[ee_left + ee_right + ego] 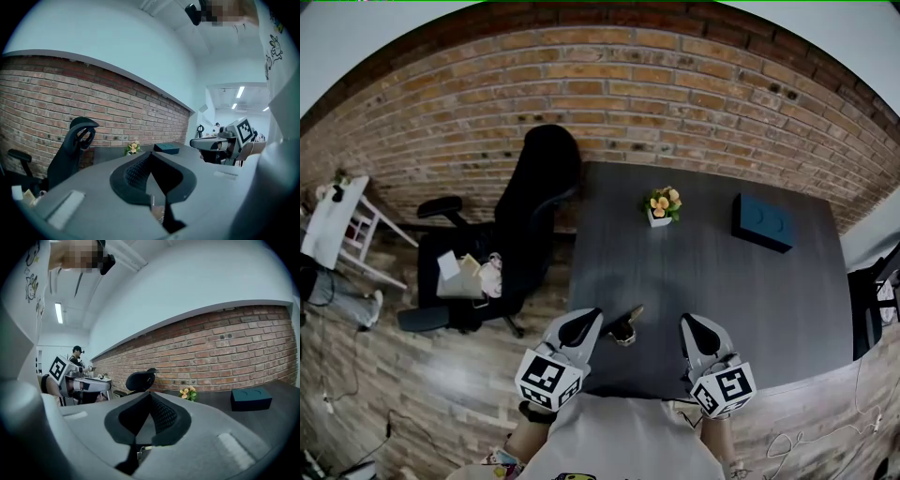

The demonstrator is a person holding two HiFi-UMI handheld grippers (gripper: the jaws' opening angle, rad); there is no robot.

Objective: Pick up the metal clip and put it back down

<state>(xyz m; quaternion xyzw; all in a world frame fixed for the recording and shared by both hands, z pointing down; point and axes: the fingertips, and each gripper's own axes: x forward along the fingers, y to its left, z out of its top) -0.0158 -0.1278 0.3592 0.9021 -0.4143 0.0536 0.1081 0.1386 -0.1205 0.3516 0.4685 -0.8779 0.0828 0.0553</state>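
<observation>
Clip (625, 326) flat on table (712, 281), long axis diagonal, tip up-right.

A red brick wall (675, 84) runs behind a dark grey table (722, 300), with plain white wall (117, 42) above the brick. A black office chair (539, 187) stands at the table's left edge on a wood-plank floor (412, 394) — light-coloured things lie on its seat. Farther left is a small white stand (342, 220). Ceiling strip lights (240, 91) glow in the room beyond.
</observation>
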